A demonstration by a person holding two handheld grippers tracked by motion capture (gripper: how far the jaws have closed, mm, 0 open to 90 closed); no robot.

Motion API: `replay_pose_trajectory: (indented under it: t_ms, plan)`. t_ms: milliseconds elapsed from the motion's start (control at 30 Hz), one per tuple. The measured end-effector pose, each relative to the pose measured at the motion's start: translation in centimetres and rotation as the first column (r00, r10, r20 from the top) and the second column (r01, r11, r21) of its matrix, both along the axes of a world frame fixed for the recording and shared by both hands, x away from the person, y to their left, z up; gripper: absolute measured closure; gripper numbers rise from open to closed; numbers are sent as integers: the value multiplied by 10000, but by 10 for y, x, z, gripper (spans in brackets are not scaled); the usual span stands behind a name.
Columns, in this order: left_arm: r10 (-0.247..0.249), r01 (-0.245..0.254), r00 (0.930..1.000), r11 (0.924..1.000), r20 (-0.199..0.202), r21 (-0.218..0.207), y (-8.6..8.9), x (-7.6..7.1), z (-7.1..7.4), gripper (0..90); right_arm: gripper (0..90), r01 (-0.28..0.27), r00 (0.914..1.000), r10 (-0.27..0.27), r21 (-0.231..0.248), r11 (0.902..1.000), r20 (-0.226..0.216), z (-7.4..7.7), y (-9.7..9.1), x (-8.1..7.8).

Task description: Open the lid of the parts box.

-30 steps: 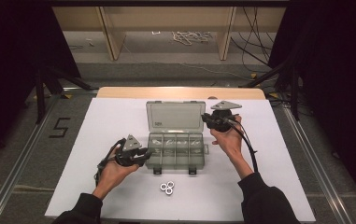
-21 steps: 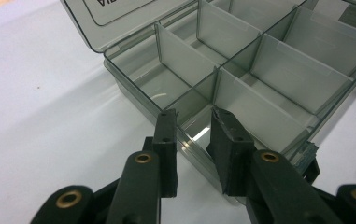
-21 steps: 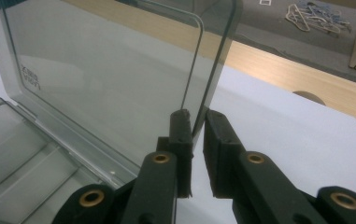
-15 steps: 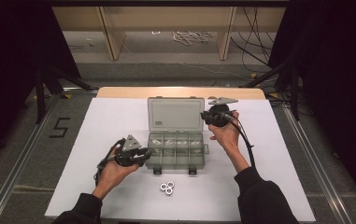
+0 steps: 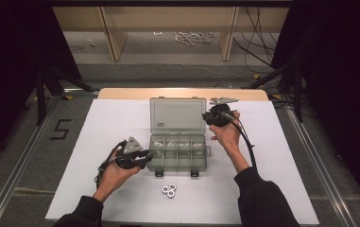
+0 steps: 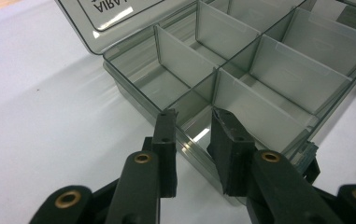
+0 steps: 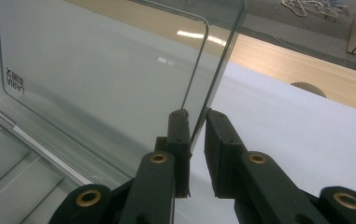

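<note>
A clear grey compartment box (image 5: pixel 177 165) sits mid-table with its lid (image 5: pixel 176 116) raised at the back. My left gripper (image 5: pixel 148 155) is at the box's front left corner. In the left gripper view its jaws (image 6: pixel 193 114) are shut across the box's outer wall (image 6: pixel 119 88), one tip outside and one over an empty compartment. My right gripper (image 5: pixel 207 117) is at the lid's right edge. In the right gripper view the lid (image 7: pixel 96 79) passes between the jaws (image 7: pixel 193 113); one pad touches it and a thin gap shows at the other. Three small white rings (image 5: pixel 169 190) lie in front of the box.
The white table sheet (image 5: pixel 281 156) has free room on both sides of the box. A wooden strip (image 5: pixel 121 93) runs along the far edge. Beyond it are shelf legs (image 5: pixel 227 33) and loose cables (image 5: pixel 192 37) on the floor. Black stands flank the table.
My right gripper has shifted slightly left with the lid's right edge. The left gripper and the box's base have stayed put.
</note>
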State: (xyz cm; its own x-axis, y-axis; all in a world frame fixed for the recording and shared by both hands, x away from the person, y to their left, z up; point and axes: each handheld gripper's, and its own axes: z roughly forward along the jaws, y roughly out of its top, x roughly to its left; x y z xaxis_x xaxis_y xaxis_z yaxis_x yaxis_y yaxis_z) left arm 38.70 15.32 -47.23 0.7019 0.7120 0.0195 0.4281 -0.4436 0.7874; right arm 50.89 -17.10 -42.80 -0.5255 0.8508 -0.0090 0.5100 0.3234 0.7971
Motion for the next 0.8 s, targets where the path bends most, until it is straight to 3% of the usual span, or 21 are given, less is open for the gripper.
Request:
replay_pose_trajectory:
  t_ms: [33, 100, 133, 167, 200, 233, 300, 333, 433, 500, 567, 700, 800]
  plan:
    - [-10, 10, 10000, 10000, 14, 16, 0, 0, 0, 717, 807, 217, 9993, -213, 125, 9997, -316, 1, 2, -1]
    - [7, -7, 10000, 10000, -9, -5, 0, 0, 0, 716, 805, 347, 9982, -338, 162, 9993, -498, 0, 3, -1]
    - [20, -20, 10000, 10000, 4, -11, 0, 0, 0, 716, 804, 16, 10000, -16, -37, 10000, -69, -2, 1, 4]
    - [-5, 5, 10000, 10000, 12, 8, 0, 0, 0, 716, 803, 119, 9995, -119, 27, 9999, -278, -1, 2, 3]
    - [12, -12, 10000, 10000, -2, -7, 0, 0, 0, 716, 802, 57, 9999, -58, -58, 10000, -88, -2, 1, 5]
    - [9, -9, 10000, 10000, -2, -8, 0, 0, 0, 715, 801, 177, 9994, -174, 106, 9998, -291, -2, 2, 5]
    - [-7, 7, 10000, 10000, -21, -13, 0, 0, 0, 715, 799, 317, 9992, -314, 114, 9994, -267, -4, 2, 6]
    - [-1, 1, 10000, 10000, -21, -33, 0, 0, 0, 714, 797, 502, 9975, -490, 215, 9985, -512, -4, 3, 5]
    - [13, -13, 10000, 10000, 3, -92, 0, 0, 0, 714, 802, 729, 9957, -710, 306, 9969, -589, -6, 5, 6]
    - [-6, 6, 10000, 10000, -9, -76, 0, 0, 0, 714, 814, 509, 9983, -508, 25, 9987, -297, -9, 3, 9]
    - [82, -81, 10000, 9998, 50, -163, -1, 0, -1, 714, 860, 501, 9979, -499, 48, 9987, -404, -11, 3, 10]
    - [170, -170, 9999, 9996, -2, -244, -2, -1, -2, 713, 858, 695, 9956, -691, 48, 9976, -637, -12, 2, 9]
    - [235, -235, 9997, 9994, -9, -243, -2, -1, -1, 711, 853, 563, 9975, -558, 93, 9984, -433, -11, 1, 9]
